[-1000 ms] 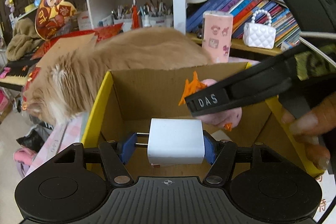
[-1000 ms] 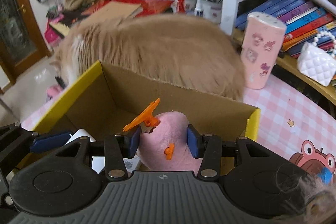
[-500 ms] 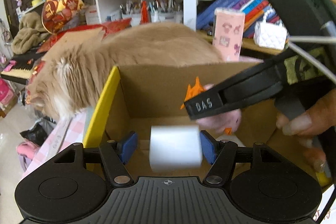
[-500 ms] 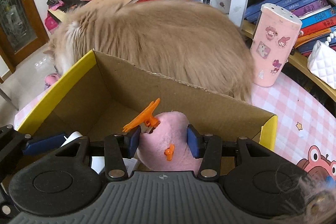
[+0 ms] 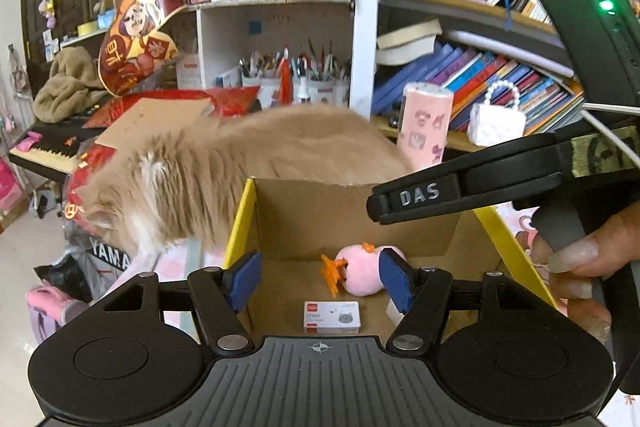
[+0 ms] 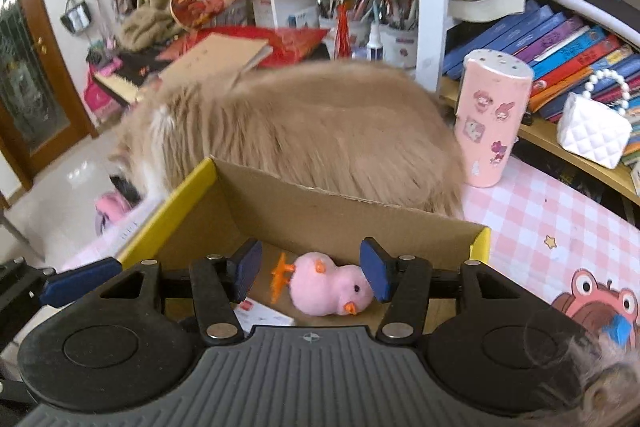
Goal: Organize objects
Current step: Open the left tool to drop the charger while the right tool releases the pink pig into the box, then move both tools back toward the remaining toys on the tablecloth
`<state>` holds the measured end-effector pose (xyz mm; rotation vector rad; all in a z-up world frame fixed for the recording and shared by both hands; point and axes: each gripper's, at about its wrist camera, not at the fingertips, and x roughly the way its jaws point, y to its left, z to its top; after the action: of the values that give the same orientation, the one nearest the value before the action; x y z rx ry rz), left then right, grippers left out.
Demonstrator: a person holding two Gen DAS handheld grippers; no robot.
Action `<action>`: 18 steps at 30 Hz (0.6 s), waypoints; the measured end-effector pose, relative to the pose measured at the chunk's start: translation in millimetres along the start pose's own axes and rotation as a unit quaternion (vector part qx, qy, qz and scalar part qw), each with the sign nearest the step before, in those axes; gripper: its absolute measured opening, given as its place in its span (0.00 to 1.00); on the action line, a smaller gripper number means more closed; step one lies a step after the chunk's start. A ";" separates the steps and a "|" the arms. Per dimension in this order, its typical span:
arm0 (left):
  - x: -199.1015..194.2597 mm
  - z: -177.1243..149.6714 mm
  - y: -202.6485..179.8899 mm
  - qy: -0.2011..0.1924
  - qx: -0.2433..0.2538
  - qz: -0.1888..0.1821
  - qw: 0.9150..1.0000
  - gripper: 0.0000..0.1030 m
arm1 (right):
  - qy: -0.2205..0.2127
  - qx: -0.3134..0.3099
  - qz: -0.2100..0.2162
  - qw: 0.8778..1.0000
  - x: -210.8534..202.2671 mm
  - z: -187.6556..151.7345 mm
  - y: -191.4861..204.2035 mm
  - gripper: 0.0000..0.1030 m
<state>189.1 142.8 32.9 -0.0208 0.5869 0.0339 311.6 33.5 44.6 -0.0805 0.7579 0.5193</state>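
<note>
An open cardboard box (image 5: pixel 352 219) (image 6: pixel 328 211) with yellow edges stands on the table. Inside it lie a pink plush chick (image 5: pixel 360 273) (image 6: pixel 328 285) with an orange clip (image 5: pixel 331 273) (image 6: pixel 279 277) and a small white box (image 5: pixel 332 317) with a red label, whose corner (image 6: pixel 262 315) also shows in the right wrist view. My left gripper (image 5: pixel 318 281) hangs open above the box with nothing between its pads. My right gripper (image 6: pixel 310 269) is over the chick, its jaws opening, the pads clear of the toy. The right gripper's black body (image 5: pixel 460 191) crosses the left wrist view, held by a hand (image 5: pixel 576 263).
A fluffy tan cat (image 5: pixel 240 167) (image 6: pixel 296 135) stands right behind the box. A pink stickered cylinder (image 6: pixel 490 119) and a white quilted purse (image 6: pixel 592 131) are at the right by the bookshelf. Pink checked tablecloth (image 6: pixel 560 219) lies right of the box.
The left gripper let go of the white box, which now lies on the box floor. The right gripper released the pink chick, now lying inside. Both grippers rose.
</note>
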 end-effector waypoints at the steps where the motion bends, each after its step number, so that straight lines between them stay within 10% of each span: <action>1: -5.0 -1.4 2.2 -0.003 0.000 0.000 1.000 0.64 | -0.006 0.003 -0.001 1.000 -5.8 -1.5 2.5 0.51; 18: -77.8 -41.2 54.3 -0.012 -0.029 0.026 0.999 0.70 | -0.090 0.044 -0.051 0.994 -104.4 -64.2 61.6 0.50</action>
<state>99.5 193.8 41.2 -0.0605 0.5626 0.1013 178.1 27.1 75.2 0.0089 0.5958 0.3900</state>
